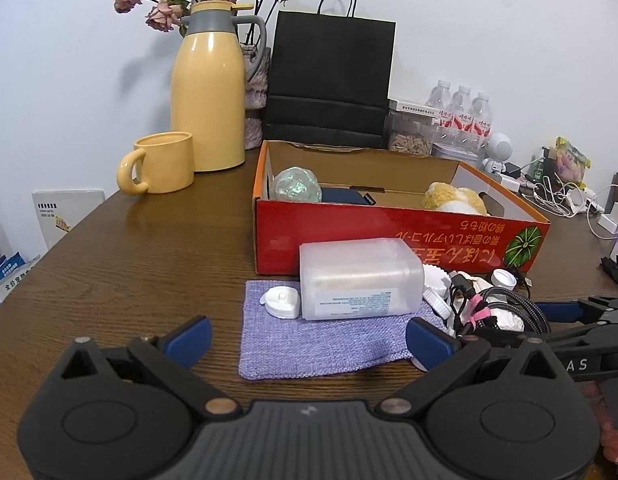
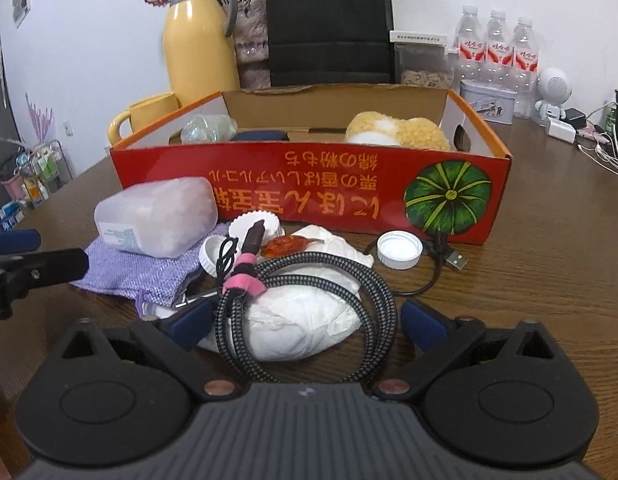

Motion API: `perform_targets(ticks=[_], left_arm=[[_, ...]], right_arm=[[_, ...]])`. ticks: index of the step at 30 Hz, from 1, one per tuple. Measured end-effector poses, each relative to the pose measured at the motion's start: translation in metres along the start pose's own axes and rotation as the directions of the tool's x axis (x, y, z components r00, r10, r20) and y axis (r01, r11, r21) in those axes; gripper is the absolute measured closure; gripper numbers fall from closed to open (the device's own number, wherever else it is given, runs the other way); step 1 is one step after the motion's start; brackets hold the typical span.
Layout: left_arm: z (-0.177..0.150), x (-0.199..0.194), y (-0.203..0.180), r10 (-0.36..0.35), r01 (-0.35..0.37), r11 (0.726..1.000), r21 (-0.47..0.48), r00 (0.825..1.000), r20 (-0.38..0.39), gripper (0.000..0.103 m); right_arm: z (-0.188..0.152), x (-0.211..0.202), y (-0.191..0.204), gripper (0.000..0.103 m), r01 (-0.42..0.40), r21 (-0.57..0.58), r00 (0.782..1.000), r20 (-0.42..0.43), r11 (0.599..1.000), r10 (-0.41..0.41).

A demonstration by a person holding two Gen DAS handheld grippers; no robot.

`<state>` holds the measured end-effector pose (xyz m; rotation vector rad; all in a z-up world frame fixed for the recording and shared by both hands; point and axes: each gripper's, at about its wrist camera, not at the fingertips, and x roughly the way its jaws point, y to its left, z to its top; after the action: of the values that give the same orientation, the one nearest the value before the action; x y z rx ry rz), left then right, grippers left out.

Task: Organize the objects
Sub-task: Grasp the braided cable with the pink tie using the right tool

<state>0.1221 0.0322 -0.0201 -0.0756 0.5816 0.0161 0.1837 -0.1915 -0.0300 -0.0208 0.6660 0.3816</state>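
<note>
My right gripper (image 2: 305,324) stands spread, its blue pads on either side of a coiled braided cable (image 2: 309,304) and a crumpled white tissue (image 2: 305,320), not pressing them. My left gripper (image 1: 307,336) is spread too, over a purple cloth (image 1: 325,340) with nothing between the pads. On that cloth lies a frosted plastic container (image 1: 359,278) on its side, its small label too fine to read, with a white cap (image 1: 281,301) beside it. Close behind sits the red cardboard box (image 2: 309,196), printed with upside-down Japanese writing and a green pumpkin, already holding a plush toy (image 2: 397,130). A loose bottle cap (image 2: 400,250) and a USB plug (image 2: 455,261) crowd the box front. The wooden table (image 2: 549,280) lies open to the right.
</note>
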Motion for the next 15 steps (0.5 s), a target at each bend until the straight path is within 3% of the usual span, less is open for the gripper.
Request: perform_targets(ticks=[9,15], left_arm=[[0.0,0.002,-0.004,0.0,0.0,1.0,0.002,1.0,-0.007,0.0],[0.002,0.007,-0.008,-0.005,0.005,1.0,-0.006,1.0,-0.007,0.0]], right_arm=[[-0.002,-0.021,-0.002,0.013,0.019,0.004,0.994,0.111,1.0,-0.02],[-0.006,-0.04,-0.007,0.013,0.088,0.046,0.97,0.225,0.995,-0.096]])
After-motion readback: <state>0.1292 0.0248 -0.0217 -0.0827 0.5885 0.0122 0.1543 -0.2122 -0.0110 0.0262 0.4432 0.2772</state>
